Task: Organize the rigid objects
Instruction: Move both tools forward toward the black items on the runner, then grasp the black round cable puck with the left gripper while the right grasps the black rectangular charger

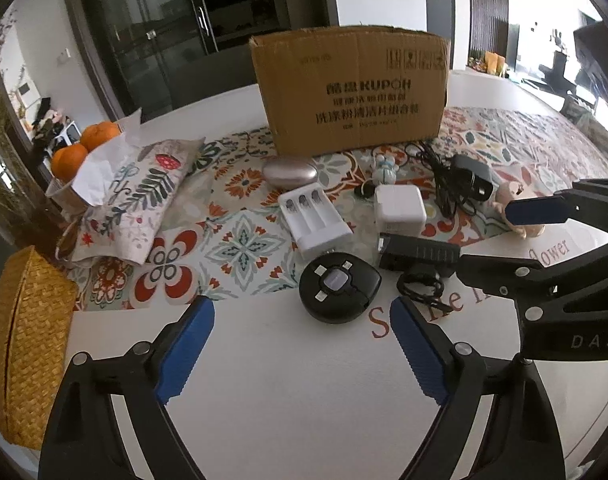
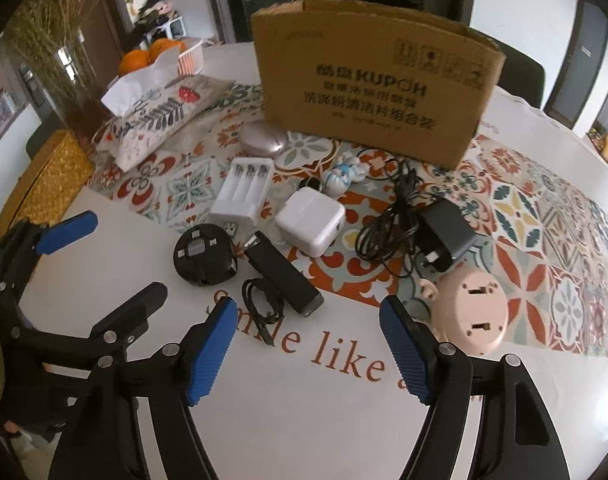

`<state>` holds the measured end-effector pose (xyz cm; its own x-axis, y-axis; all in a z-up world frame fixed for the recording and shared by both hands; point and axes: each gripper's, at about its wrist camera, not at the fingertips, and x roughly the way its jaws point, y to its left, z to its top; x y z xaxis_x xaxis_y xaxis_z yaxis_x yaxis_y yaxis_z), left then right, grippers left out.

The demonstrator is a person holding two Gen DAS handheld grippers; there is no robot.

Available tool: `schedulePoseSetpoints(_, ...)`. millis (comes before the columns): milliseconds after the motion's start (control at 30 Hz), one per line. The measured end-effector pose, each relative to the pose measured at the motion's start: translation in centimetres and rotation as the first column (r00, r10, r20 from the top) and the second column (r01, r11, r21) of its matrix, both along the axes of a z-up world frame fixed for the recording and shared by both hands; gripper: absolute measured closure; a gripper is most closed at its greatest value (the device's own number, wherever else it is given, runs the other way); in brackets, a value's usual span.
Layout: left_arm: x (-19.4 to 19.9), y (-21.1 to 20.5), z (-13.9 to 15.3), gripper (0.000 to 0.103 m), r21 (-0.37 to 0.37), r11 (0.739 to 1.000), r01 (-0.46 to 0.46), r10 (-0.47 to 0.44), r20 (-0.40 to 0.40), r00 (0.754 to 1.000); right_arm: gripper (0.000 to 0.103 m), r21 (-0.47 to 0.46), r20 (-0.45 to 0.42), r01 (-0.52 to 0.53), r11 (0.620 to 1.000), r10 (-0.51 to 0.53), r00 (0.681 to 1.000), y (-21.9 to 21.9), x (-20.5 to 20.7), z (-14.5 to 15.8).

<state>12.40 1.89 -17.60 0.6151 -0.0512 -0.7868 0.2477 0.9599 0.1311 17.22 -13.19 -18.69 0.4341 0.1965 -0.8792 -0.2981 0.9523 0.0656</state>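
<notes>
Gadgets all over the bench (image 1: 304,400), and both sets of tongs are up above them with nothing in either one. Left tongs (image 1: 302,344) hang spread wide over bare white tabletop, blue pads apart, the round black cable reel (image 1: 339,287) just ahead of them. Right tongs (image 2: 308,350) are likewise released, jaws apart over the printed lettering, empty between the pads; the black stick-shaped charger (image 2: 282,276) and its little coiled black cord (image 2: 262,300) lie just beyond. Beside the right pad sits a round pink plug adapter (image 2: 470,316), close but not touched.

Further back on the patterned cloth (image 2: 544,240): a white battery charger (image 2: 242,196) with its slots up, a white square power adapter (image 2: 310,220) next to it, a dark plug with a tangle of black cable (image 2: 444,236) to the right. A small blue-and-white figurine (image 2: 342,176) and a silvery oval case (image 2: 262,140) lie nearer the cardboard box (image 2: 376,88), which stands upright at the back of the spread, its top open.

Off to the left, a floral tissue pouch (image 1: 144,196) with oranges (image 1: 84,148) behind it, and a woven basket (image 1: 28,344) at the bench edge. From the left camera the right tongs reach in from the right side, one blue pad in front of the pink adapter.
</notes>
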Motion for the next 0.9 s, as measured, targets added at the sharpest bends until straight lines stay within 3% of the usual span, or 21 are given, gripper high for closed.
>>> schedulePoseSetpoints(367, 1.5, -0.2, -2.4, 0.020, -0.021, 0.998, 0.064, -0.066, -0.073, 0.995, 0.033, -0.023, -0.051, -0.069, 0.997, 0.068, 0.996, 1.0, 1.6, -2.3)
schedulePoseSetpoints(900, 3.4, -0.8, -4.3, 0.022, -0.032, 0.986, 0.162, -0.164, -0.094, 0.982, 0.044, -0.018, -0.089, -0.128, 0.992, 0.126, 0.988, 1.8, 3.4, -4.6)
